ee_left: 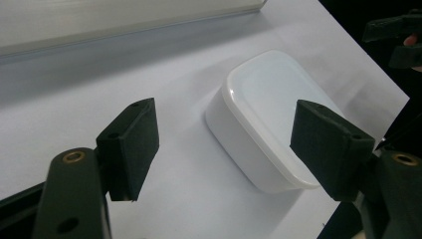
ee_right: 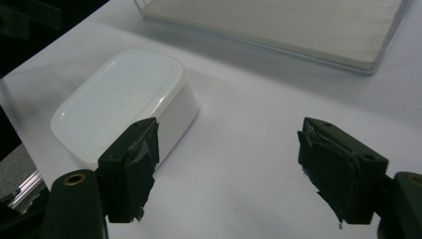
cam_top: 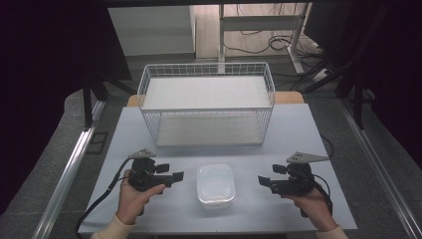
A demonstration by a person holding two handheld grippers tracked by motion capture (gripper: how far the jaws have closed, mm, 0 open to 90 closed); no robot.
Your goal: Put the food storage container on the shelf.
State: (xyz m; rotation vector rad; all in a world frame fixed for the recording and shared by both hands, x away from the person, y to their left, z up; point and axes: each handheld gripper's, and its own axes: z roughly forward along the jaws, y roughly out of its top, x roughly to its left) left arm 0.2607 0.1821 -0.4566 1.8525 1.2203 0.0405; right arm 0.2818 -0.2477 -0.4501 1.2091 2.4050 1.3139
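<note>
Grey table (cam_top: 298, 134), wire rack (cam_top: 206, 102), white box (cam_top: 216, 185)

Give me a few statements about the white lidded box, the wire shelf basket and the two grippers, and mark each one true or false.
1. The white box sits on the table between the left gripper and the right gripper. True.
2. The box's lid is off. False: the lid is on.
3. The wire basket stands behind the box. True.
4. The left gripper is clamped on the box. False: its jaws are open, clear of the box.
5. The right gripper's jaws are open. True.
</note>
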